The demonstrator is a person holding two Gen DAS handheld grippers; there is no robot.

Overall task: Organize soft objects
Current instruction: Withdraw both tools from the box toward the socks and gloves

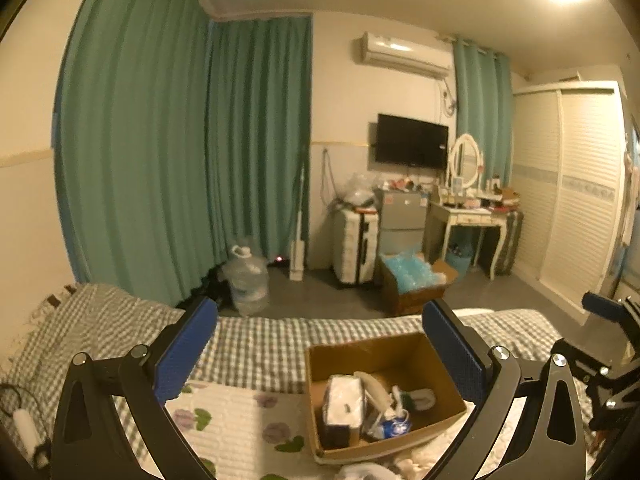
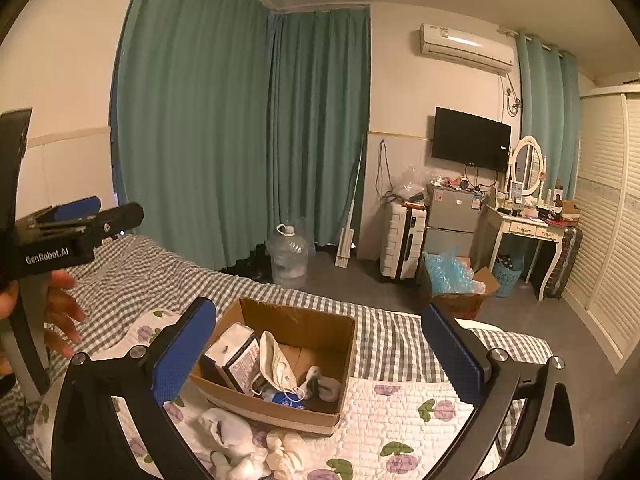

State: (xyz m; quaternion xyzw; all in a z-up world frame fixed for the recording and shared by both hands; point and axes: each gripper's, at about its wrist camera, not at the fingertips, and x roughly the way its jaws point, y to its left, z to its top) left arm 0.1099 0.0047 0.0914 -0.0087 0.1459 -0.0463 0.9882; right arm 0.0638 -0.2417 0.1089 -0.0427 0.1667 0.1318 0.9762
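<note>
- Both grippers, left [image 1: 320, 354] and right [image 2: 320, 354], stand wide open, holding nothing, above the cardboard box [image 2: 320, 330] on the floral quilt [image 2: 400, 408].
- Only the right wrist view shows white socks [image 2: 224, 432] lying loose before the box.
- The box's contents are jumbled; a tissue pack [image 1: 345, 400] is recognisable.

One open cardboard box [image 2: 280, 364] sits on a bed. Inside the box are one tissue pack [image 2: 232, 354], one white face mask [image 2: 276, 360] and one blue-and-white packet [image 2: 284, 399]. Just in front of the box, on the floral quilt [image 2: 400, 420], lie several white soft items [image 2: 240, 440]; their exact number cannot be told. Beyond the box stand one water jug [image 2: 288, 256], one white suitcase [image 2: 402, 242] and one second cardboard box [image 2: 460, 292] with blue plastic.
</note>
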